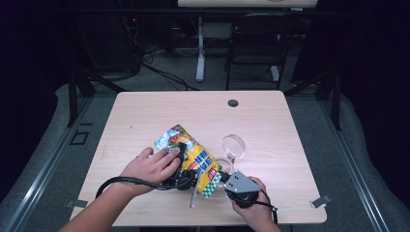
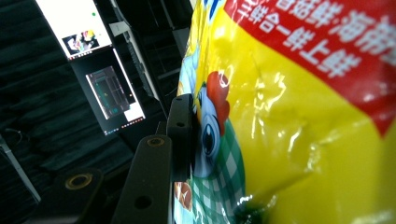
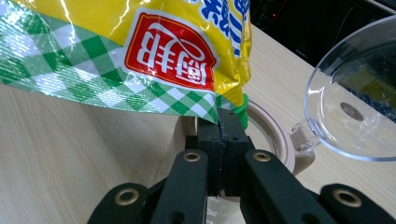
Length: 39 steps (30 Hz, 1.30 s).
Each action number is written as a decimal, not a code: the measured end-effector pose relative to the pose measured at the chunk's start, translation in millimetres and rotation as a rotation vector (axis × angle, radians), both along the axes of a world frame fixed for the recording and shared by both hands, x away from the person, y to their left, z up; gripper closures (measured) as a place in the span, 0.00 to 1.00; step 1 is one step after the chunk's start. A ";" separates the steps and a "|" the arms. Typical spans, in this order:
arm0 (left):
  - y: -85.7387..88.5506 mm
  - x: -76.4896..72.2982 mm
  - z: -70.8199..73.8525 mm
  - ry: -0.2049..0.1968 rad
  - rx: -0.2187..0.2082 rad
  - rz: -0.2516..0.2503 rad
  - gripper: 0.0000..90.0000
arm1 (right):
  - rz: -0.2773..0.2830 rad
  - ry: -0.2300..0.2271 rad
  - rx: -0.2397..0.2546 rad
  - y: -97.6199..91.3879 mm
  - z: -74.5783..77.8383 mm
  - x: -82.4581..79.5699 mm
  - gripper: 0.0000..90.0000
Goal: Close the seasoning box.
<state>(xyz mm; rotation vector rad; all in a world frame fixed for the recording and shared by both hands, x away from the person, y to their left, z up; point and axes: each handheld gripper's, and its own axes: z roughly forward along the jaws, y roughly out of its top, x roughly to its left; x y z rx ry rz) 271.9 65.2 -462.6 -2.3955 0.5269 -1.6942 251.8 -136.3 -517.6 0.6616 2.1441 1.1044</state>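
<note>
A yellow snack bag (image 1: 192,151) with a green-checked end hangs tilted over the wooden table (image 1: 145,116). My left gripper (image 1: 183,153) is shut on the bag's middle. In the left gripper view one black finger (image 2: 180,126) presses the bag (image 2: 289,116), and the other is hidden behind it. My right gripper (image 1: 225,178) is shut on the bag's checked corner (image 3: 205,109), its jaws (image 3: 229,125) closed tight. Just beyond that corner stands a round container (image 3: 280,151) with a beige rim. Its clear lid (image 3: 355,107) is flipped open, also in the high view (image 1: 233,145).
A thin grey utensil (image 1: 193,194) lies near the table's front edge between the two hands. A cable hole (image 1: 233,103) sits at the table's far side. Behind the table stand a chair (image 1: 256,43) and a desk leg.
</note>
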 end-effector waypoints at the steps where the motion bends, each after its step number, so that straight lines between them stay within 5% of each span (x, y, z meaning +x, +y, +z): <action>1: -0.2 -0.3 0.5 0.000 0.001 0.000 0.79 | -0.001 0.000 0.000 -0.1 0.0 0.0 1.00; 39: -7.5 -0.7 8.5 0.009 0.052 -0.006 0.79 | -0.003 0.021 0.032 -2.6 -0.4 2.0 1.00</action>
